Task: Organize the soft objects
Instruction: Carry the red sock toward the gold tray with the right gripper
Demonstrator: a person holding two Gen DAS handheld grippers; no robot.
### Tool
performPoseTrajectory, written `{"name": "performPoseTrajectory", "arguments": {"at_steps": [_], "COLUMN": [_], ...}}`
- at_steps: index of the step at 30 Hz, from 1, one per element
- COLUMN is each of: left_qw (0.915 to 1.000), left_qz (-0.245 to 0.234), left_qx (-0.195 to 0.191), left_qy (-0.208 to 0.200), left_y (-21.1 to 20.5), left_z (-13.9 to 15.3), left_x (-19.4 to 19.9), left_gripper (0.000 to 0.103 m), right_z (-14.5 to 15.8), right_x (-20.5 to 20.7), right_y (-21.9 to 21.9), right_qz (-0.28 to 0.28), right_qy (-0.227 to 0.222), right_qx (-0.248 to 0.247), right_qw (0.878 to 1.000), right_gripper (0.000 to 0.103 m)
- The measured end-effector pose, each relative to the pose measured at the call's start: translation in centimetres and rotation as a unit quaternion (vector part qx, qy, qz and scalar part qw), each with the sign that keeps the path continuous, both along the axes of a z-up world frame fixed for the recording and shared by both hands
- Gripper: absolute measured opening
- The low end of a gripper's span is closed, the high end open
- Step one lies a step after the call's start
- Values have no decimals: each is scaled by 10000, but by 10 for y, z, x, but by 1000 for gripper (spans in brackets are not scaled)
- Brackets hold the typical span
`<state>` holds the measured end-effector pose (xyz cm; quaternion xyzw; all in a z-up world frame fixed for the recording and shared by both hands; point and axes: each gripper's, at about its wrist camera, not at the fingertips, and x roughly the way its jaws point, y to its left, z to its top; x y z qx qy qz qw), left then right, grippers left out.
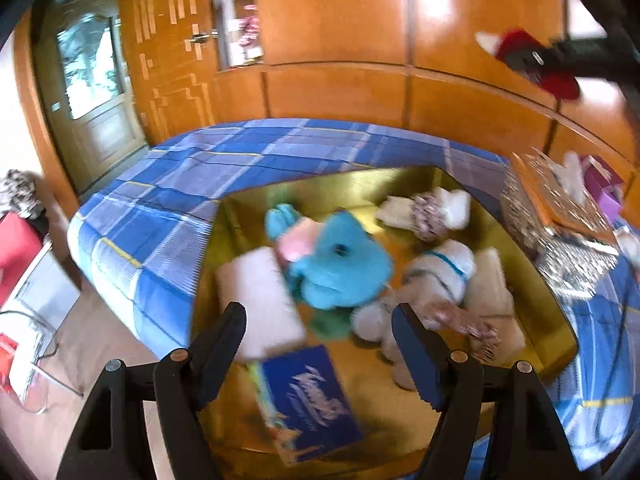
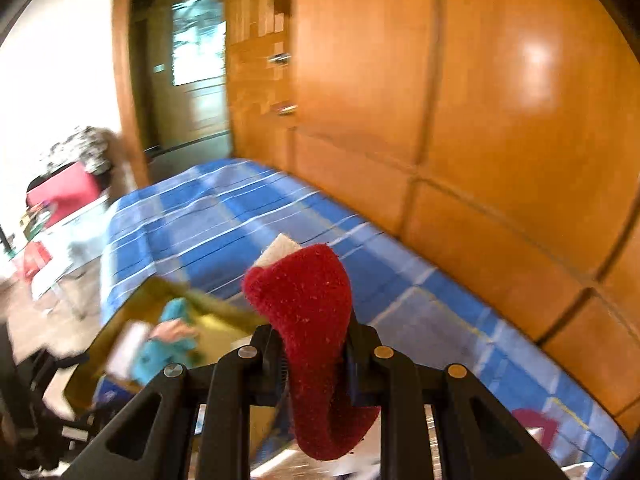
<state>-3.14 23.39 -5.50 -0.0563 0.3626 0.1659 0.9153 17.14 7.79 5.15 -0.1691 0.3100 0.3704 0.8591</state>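
Left tongs (image 1: 320, 350): jaws apart, nothing between pads, pointing steeply down and forward. Blue-padded fingers (image 1: 416, 354) flanked by black linkage arms. Right tongs (image 2: 310, 344): jaws nearly together, pinching red soft item (image 2: 310, 316), angled downward. In left wrist view, right tongs (image 1: 532, 58) appear upper right, raised, blurred.

I count one gold box (image 1: 420, 178) and one blue plush (image 1: 340, 256) in it. One red sock (image 2: 316, 320) sits in my right tongs, and there is one blue booklet (image 1: 316, 396).
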Motion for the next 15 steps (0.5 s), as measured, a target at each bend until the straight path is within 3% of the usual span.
{"name": "performPoseTrajectory", "arguments": {"at_steps": [5, 11, 15], "left_qw": [9981, 9932, 9924], "left_qz": [617, 1147, 1215], "left_qx": [-16, 31, 3], "left_qy": [-90, -187, -205], "left_y": [33, 60, 66], "left_z": [6, 9, 8], "left_x": [-6, -15, -17], "left_gripper": [82, 86, 87], "right_z": [-33, -86, -119], "right_x": [-36, -83, -113], "right_y": [19, 41, 62], "right_qz": [567, 1156, 1442], "right_qy": [536, 1501, 1693], "right_qx": [59, -128, -401], "right_qw": [9969, 9818, 9741], "right_gripper": [21, 21, 21]}}
